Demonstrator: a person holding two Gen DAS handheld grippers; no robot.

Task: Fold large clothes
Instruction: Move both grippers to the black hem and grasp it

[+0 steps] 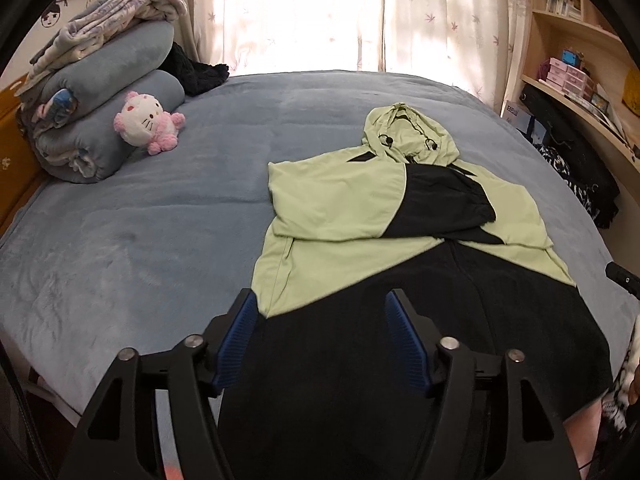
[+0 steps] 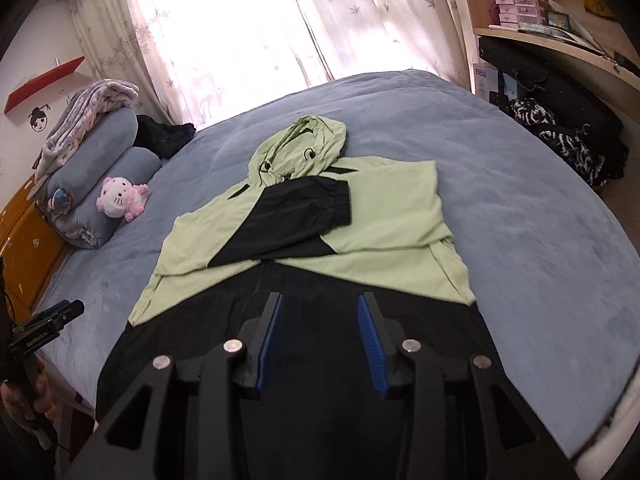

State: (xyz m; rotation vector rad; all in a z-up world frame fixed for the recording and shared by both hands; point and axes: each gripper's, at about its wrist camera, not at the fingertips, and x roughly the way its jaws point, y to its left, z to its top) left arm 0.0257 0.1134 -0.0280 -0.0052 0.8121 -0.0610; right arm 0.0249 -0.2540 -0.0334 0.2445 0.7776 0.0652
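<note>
A light green and black hooded jacket (image 1: 344,208) lies flat on the grey-blue bed (image 1: 140,220), hood toward the curtains, both sleeves folded across the chest, black hem nearest me. It also shows in the right wrist view (image 2: 392,216). My left gripper (image 1: 322,300) is open and empty, above the jacket's near left edge where green meets black. My right gripper (image 2: 322,304) is open and empty, above the middle of the black lower part. The left gripper also shows at the left edge of the right wrist view (image 2: 60,314).
A pink and white plush cat (image 1: 146,122) and rolled grey blankets (image 1: 104,92) sit at the bed's left. A black garment (image 1: 196,70) lies near the curtains. Shelves and a dark bag (image 1: 576,168) stand along the right.
</note>
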